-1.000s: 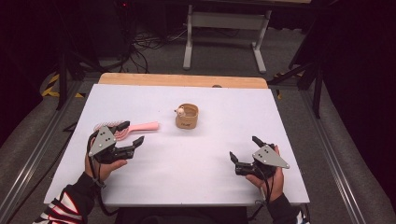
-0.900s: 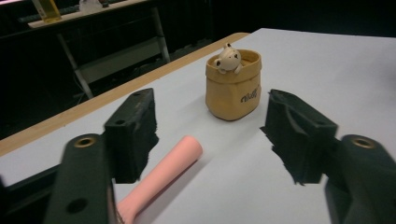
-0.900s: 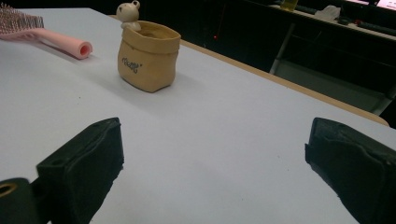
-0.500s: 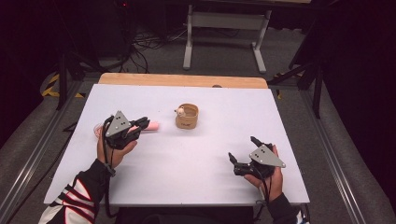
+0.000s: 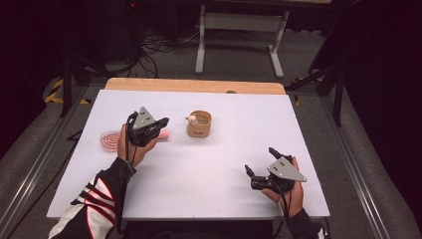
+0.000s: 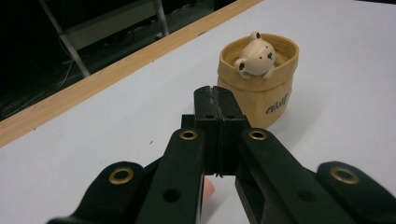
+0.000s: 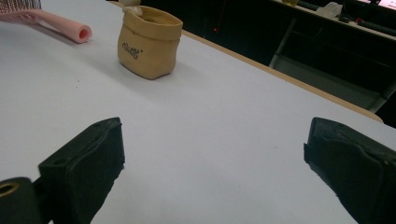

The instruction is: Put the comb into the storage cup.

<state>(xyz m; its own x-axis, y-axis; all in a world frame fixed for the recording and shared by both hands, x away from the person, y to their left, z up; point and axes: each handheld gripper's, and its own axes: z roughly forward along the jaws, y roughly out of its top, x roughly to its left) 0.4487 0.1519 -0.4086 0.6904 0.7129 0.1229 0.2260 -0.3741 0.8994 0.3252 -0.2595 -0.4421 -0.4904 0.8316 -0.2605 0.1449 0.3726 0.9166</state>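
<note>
White table [image 5: 209, 174]: left tongs [image 6: 217, 100] closed empty beside lettered tan pouch [image 6: 261, 88]; right tongs [image 7: 210, 154] wide.

Evenly lit from above across the white table [image 5: 209, 174], bright against dark, murky surroundings. Soft, short shadows beside the tan pouch [image 7: 148, 43]. Slightly grainy from the high view. Blurred at close range on the black jaws; perhaps mild stretching toward the corners.

white table [image 5: 214, 169], grey floor [image 5: 164, 64], metal stand [image 5: 239, 22]
</note>
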